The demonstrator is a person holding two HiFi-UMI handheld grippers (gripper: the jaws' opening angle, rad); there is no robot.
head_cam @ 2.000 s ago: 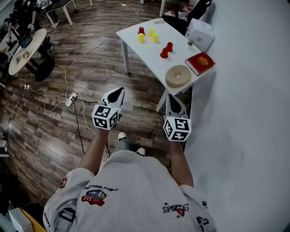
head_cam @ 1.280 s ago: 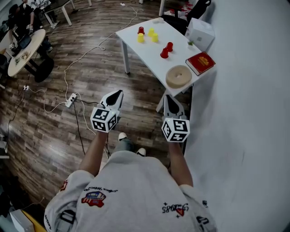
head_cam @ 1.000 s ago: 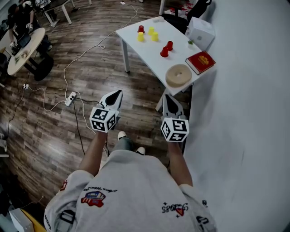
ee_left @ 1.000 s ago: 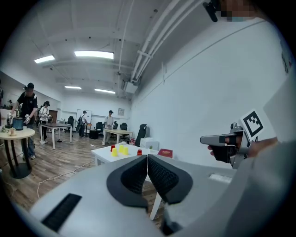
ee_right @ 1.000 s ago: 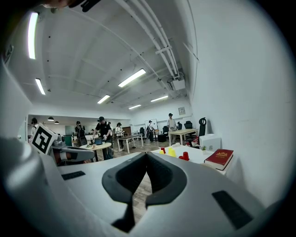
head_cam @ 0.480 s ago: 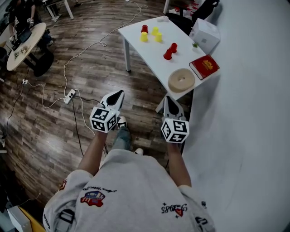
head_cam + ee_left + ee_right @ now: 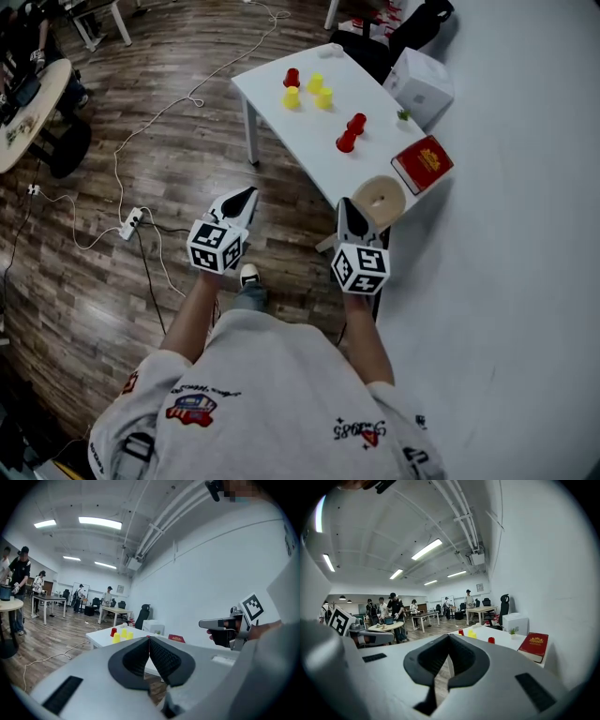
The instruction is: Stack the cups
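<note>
In the head view, the left gripper (image 7: 248, 192) and the right gripper (image 7: 344, 202) are held side by side in front of the person, above the wooden floor (image 7: 141, 141), both pointing toward the white worktop (image 7: 281, 117). The cups all stand on it, well ahead of both grippers. One red cup (image 7: 292, 78) and three yellow cups (image 7: 316, 82) cluster at the far end, and a red pair (image 7: 346, 142) stands nearer the middle. A round tan disc (image 7: 379, 199) lies at the near corner, just past the right gripper's tip, with a red book (image 7: 424, 162) beside it.

In the left gripper view, the left gripper (image 7: 149, 639) has its jaws pressed together with nothing between them. The red cup (image 7: 113, 631) and yellow cups (image 7: 123, 633) show small and far off, above and left of the jaw tips. The right gripper (image 7: 220, 623) reaches in from the right.

In the right gripper view, the right gripper (image 7: 449, 637) is likewise closed and empty. The cups (image 7: 471, 633) stand well beyond the tips, slightly to their right, and the red book (image 7: 536, 645) lies further right.
</note>
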